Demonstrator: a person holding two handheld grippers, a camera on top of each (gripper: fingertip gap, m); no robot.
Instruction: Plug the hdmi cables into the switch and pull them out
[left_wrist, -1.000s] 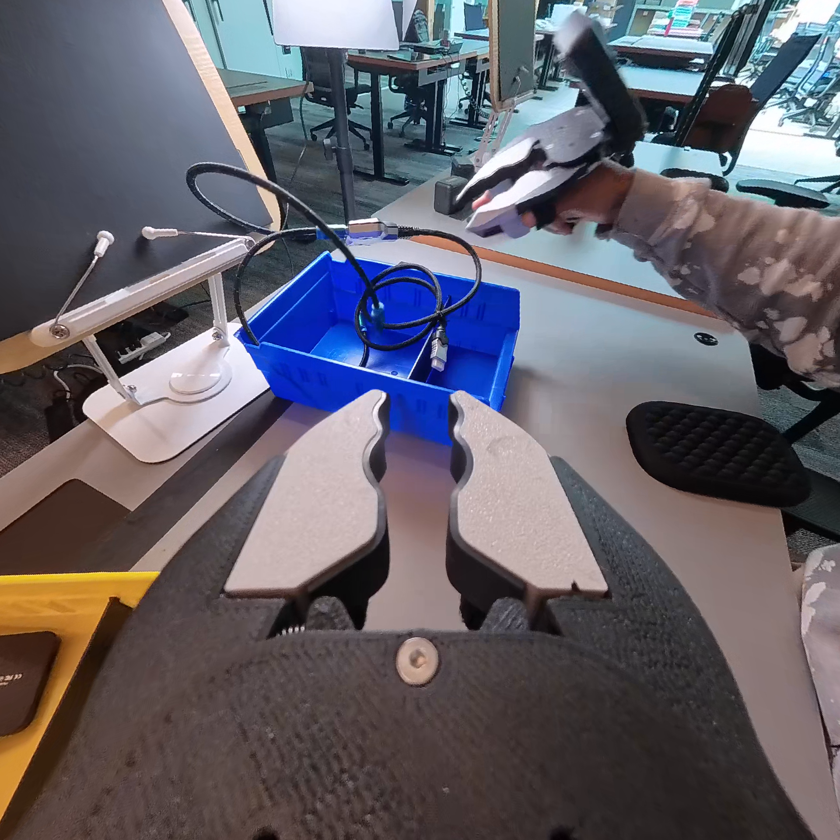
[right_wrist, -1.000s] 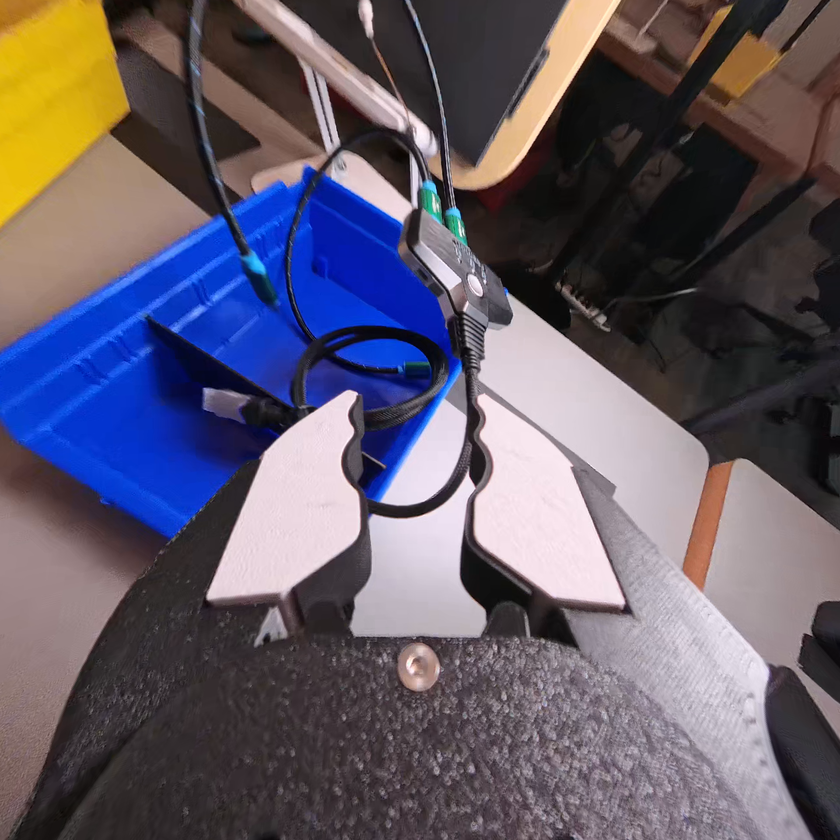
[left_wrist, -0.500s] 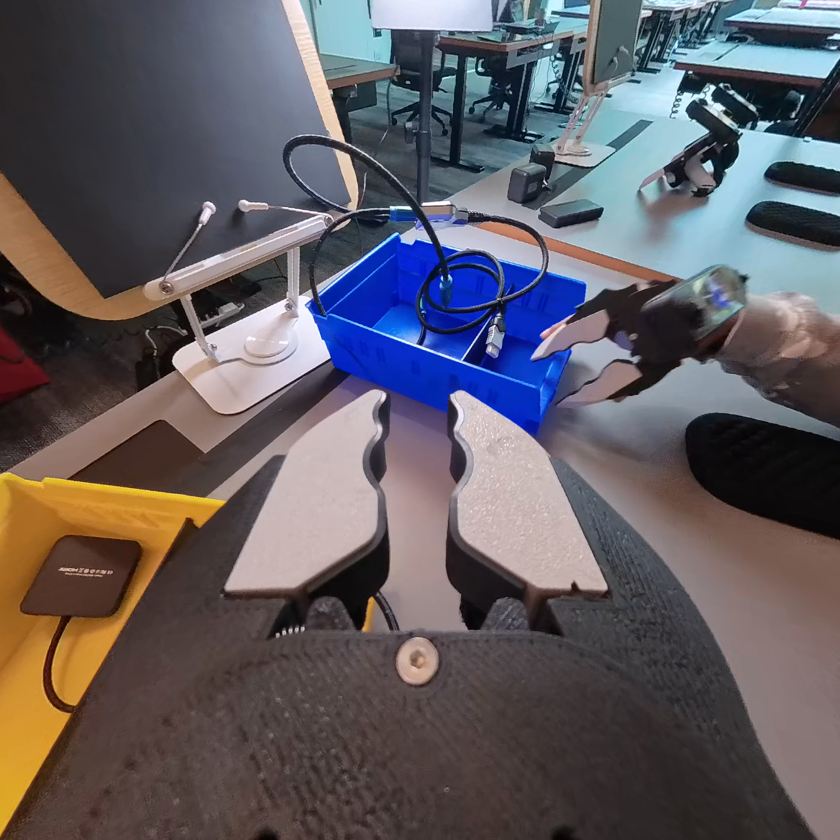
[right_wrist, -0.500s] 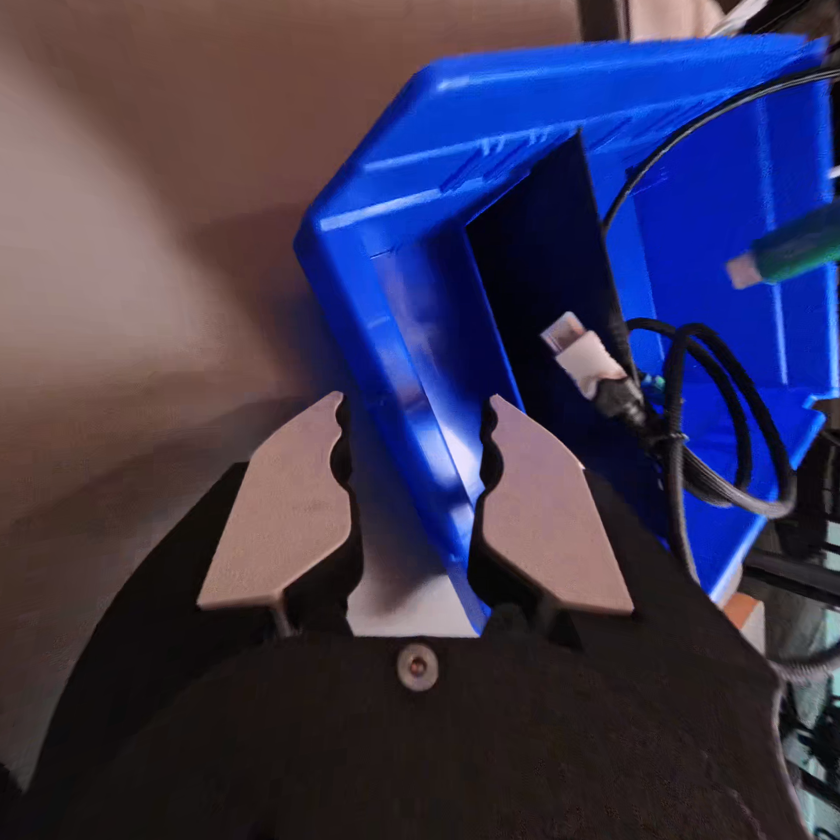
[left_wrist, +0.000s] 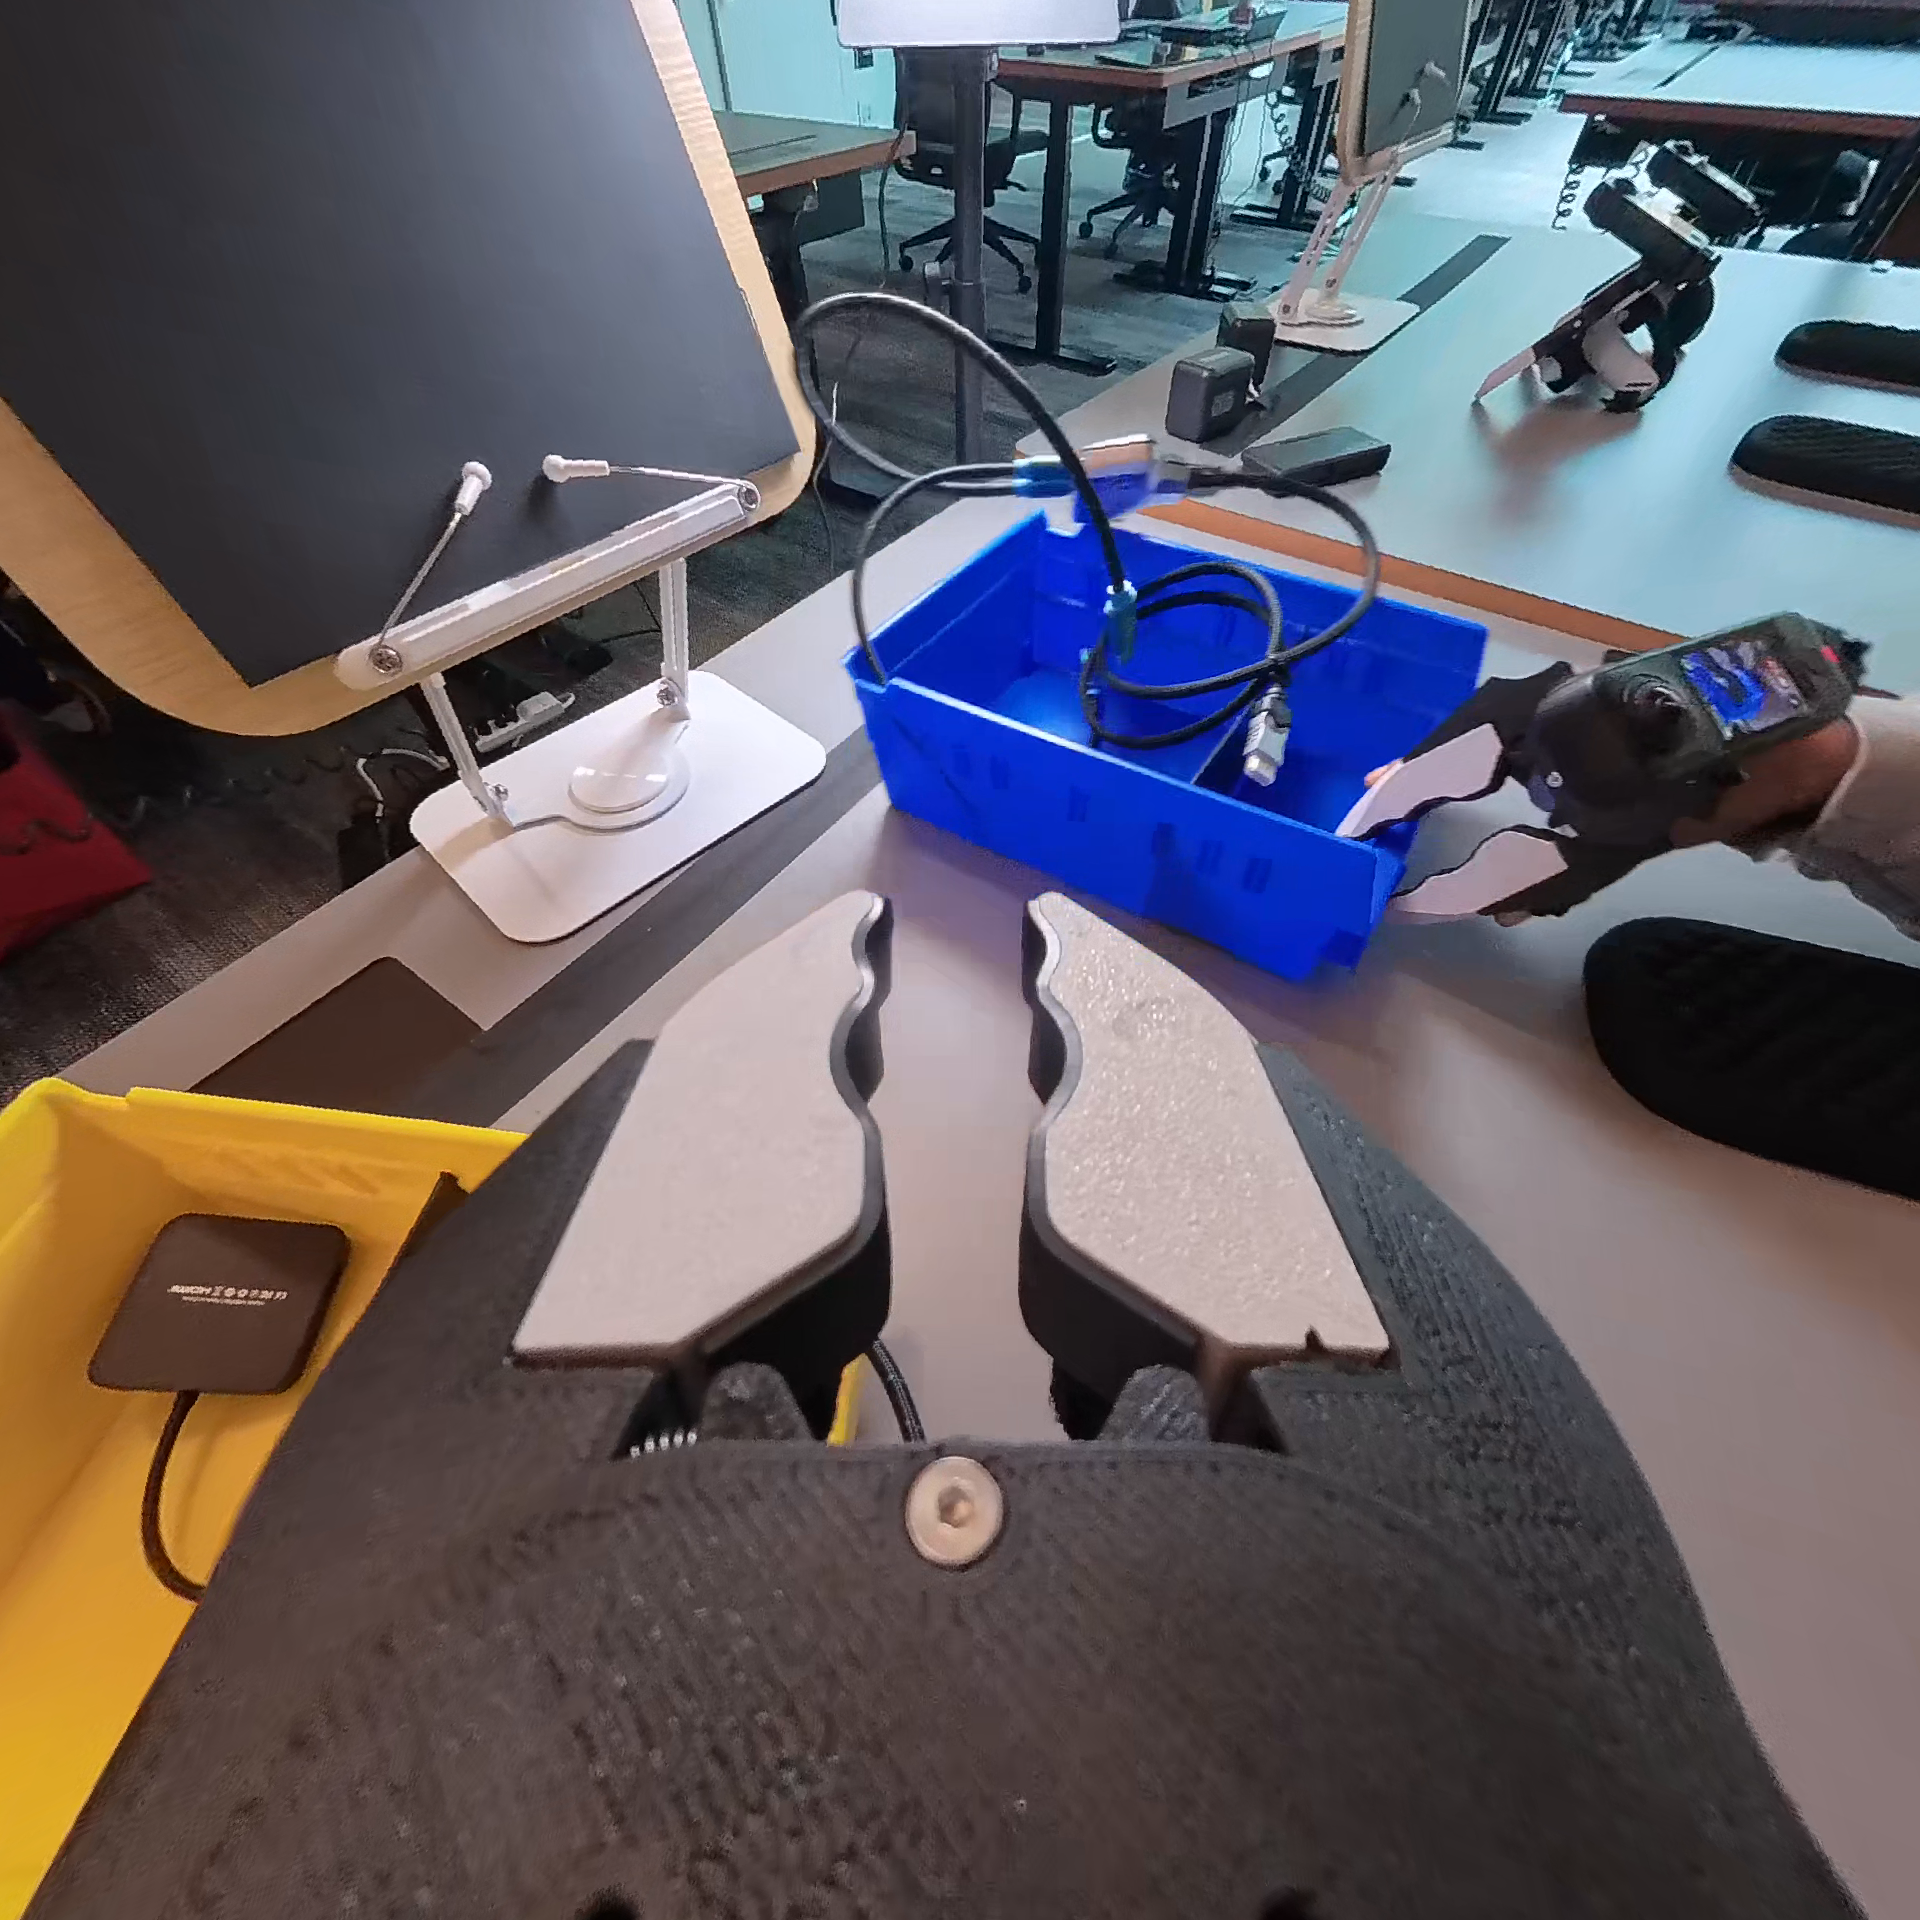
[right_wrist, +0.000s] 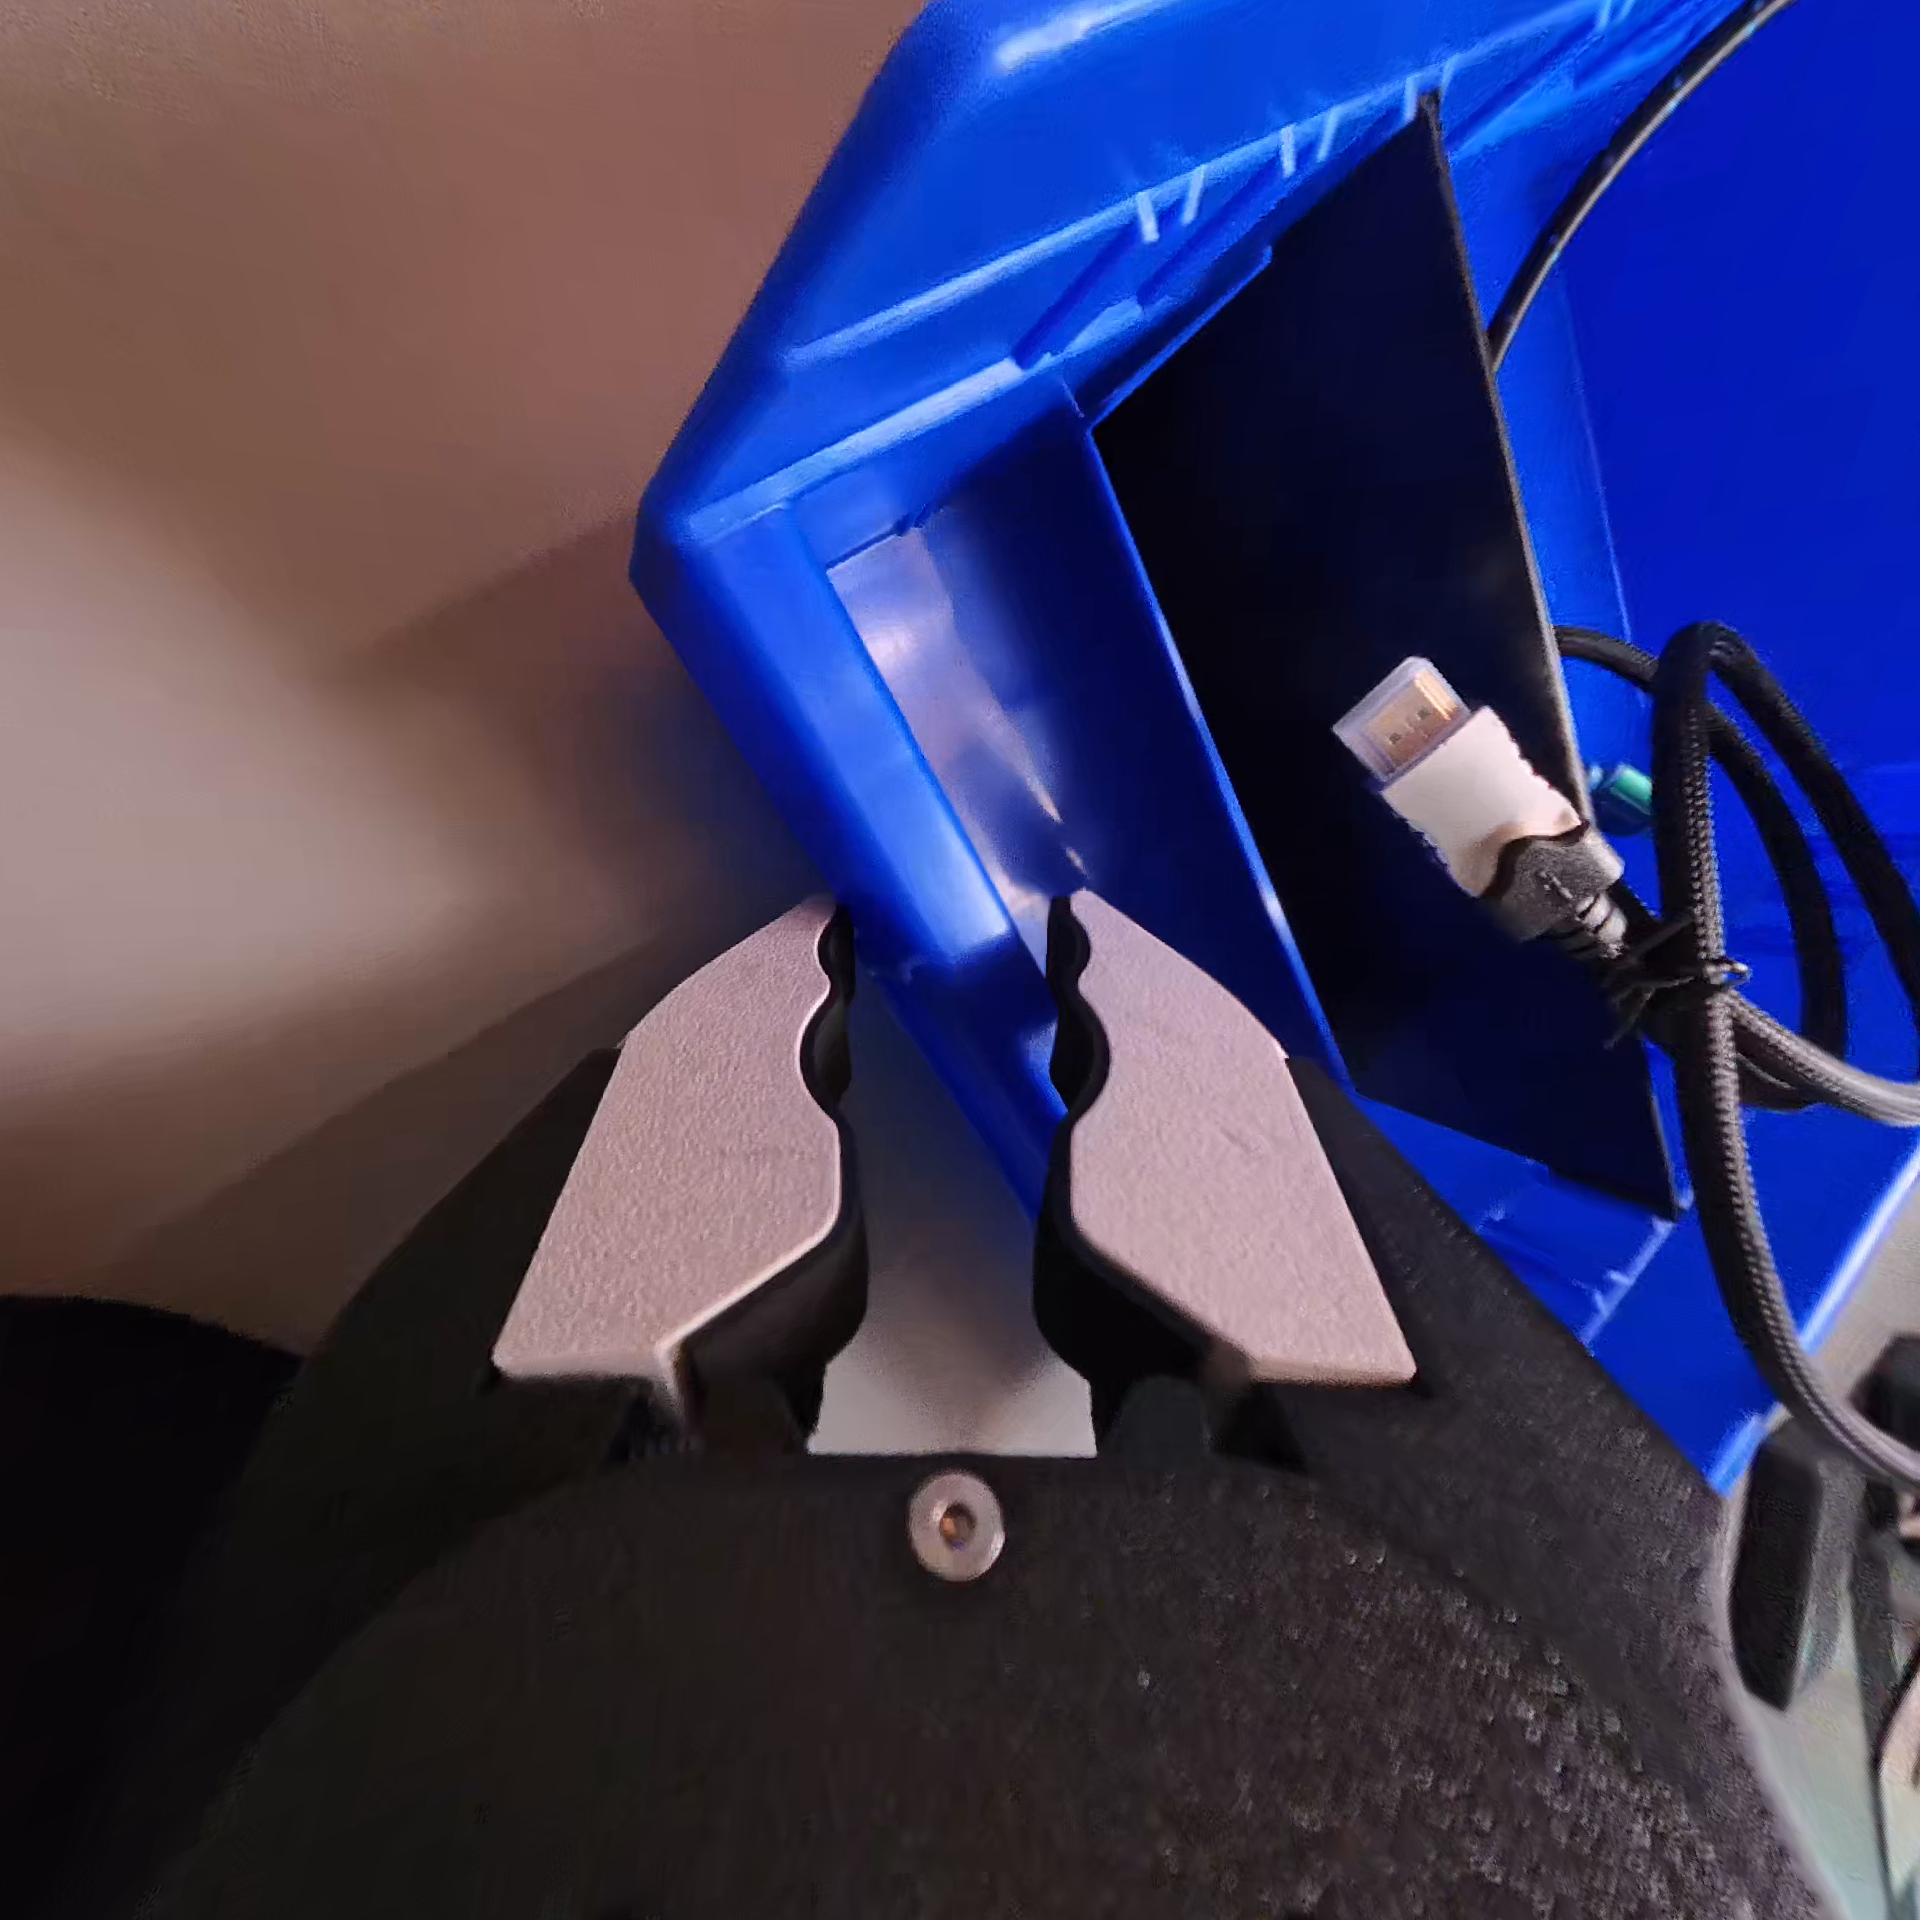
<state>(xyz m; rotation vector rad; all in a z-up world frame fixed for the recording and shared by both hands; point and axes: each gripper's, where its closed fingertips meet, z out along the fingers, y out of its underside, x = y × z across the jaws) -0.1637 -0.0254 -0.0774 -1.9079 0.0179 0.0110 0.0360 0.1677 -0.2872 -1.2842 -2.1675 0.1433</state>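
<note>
Blue plastic divided bin on grey desk, braided black HDMI cables and switch draped over it. Right gripper spread, straddling bin's corner wall; left gripper spread, empty. Likely repositioning bin. Next: close, drag gently.

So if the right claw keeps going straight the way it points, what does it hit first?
The blue bin. The right claw is open and straddles the bin's end wall near a corner, one finger outside, one inside. Pushed on, the wall would likely bottom out between the fingers before anything reaches the HDMI plug.
</note>
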